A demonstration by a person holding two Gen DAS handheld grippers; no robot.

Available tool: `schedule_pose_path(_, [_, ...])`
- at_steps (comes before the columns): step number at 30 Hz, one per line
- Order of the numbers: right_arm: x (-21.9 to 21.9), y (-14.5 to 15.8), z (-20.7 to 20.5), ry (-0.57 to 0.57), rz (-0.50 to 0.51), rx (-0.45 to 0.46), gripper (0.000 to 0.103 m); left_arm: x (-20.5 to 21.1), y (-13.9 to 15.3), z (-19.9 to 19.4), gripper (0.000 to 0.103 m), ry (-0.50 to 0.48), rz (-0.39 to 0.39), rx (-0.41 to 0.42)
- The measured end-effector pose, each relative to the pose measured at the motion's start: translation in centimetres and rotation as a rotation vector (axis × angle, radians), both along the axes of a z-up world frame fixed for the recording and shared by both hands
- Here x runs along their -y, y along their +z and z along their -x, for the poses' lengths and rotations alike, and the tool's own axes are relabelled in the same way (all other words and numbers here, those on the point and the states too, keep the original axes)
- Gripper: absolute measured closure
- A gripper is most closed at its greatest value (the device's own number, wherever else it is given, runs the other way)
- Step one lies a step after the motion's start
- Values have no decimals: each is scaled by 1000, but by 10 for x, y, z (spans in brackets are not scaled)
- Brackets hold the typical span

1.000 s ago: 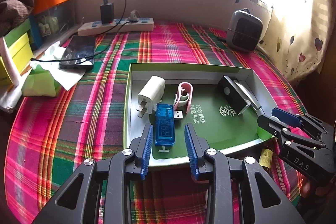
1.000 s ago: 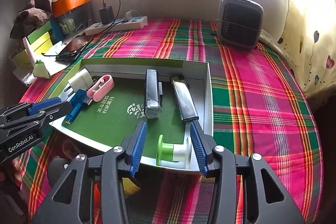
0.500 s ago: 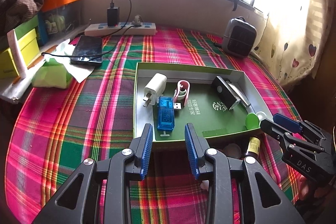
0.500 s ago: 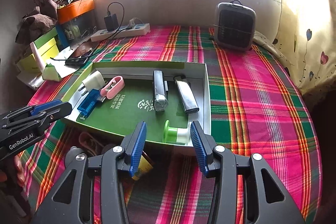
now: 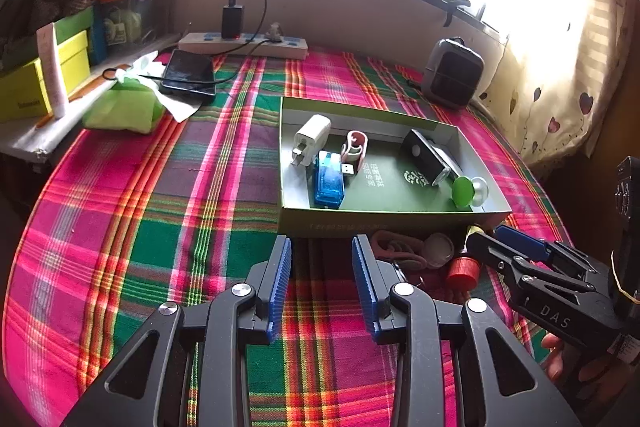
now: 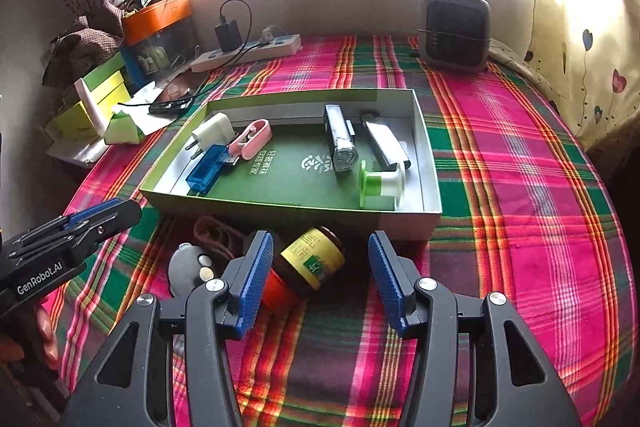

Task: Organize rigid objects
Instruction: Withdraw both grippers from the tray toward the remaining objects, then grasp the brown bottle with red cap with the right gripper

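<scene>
Inside green box [image 6: 428, 151]: white charger [image 6: 212, 131], blue USB tester [image 6: 206, 169], pink clip [image 6: 252, 139], green spool [image 6: 380, 185]

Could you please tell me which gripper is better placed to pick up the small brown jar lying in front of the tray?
Right. The right gripper is open with the brown jar almost between its jaws; the left gripper faces bare cloth beside it.
</scene>
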State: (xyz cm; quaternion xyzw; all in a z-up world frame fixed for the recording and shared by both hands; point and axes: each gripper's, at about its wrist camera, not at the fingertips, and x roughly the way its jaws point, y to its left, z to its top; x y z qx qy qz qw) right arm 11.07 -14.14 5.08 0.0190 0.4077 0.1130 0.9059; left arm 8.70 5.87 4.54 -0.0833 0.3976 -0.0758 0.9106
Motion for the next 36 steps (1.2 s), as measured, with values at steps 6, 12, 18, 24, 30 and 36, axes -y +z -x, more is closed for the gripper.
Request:
schedule_pose_path(6, [-10, -8, -2, -13, 7, -25, 51, -6, -5, 4, 72, -2, 14, -12])
schedule_pose_path(12, [-9, -12, 0, -39, 41, -34, 51, -5, -7, 5, 72, -22, 29, -16])
schedule_pose_path(18, [0, -13, 8, -75, 78, -43, 51, -5, -10, 2, 72, -35, 39, -26])
schedule_pose_path(24, [1, -18, 6, -87, 75, -71, 51, -1, -12, 3, 72, -56, 38, -32])
schedule_pose_path(30, [8, -24, 7, -110, 57, -87, 51, 2, -13, 3, 72, -64, 41, -41])
schedule_pose_path(36, [11, -27, 3, -111, 63, -93, 51, 6, -13, 5, 72, -73, 49, -49])
